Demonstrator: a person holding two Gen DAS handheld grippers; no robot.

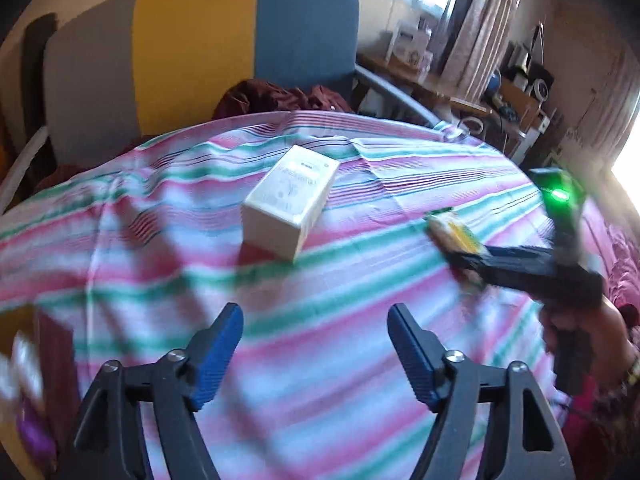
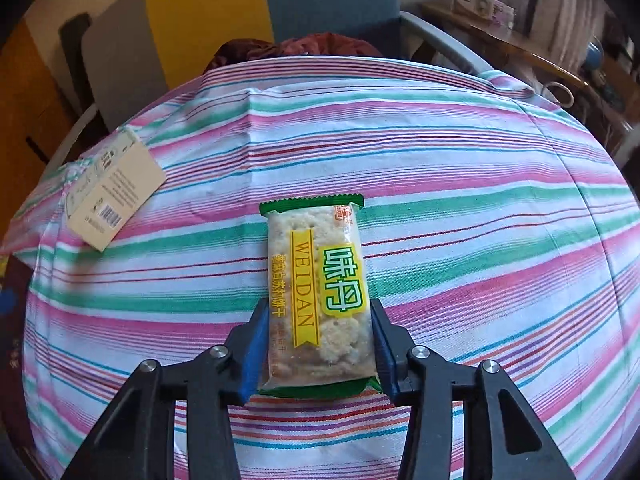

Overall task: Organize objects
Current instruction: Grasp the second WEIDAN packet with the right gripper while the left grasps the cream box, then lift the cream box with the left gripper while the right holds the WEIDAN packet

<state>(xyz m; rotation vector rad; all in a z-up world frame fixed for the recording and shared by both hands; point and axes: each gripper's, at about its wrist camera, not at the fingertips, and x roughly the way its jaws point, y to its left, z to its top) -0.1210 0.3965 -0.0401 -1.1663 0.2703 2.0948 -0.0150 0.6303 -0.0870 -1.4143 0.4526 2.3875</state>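
Note:
A biscuit packet [image 2: 316,264] with green ends and a yellow label lies on the striped tablecloth [image 2: 480,184]. My right gripper [image 2: 319,309] is shut on its near half, one blue pad pressed against each long side. In the left wrist view the same packet [image 1: 452,232] shows blurred at the right, with the right gripper [image 1: 460,266] on it and a person's hand [image 1: 580,332] behind. A white carton [image 1: 290,204] lies near the cloth's middle; it appears at the far left [image 2: 112,192] in the right wrist view. My left gripper [image 1: 315,314] hangs open over bare cloth in front of the carton.
A chair with grey, yellow and blue back panels [image 1: 200,40] stands behind the table, dark red fabric [image 1: 276,96] on its seat. Cluttered shelves [image 1: 520,92] line the right wall. Blurred brown and purple things [image 1: 24,360] sit at the table's left edge.

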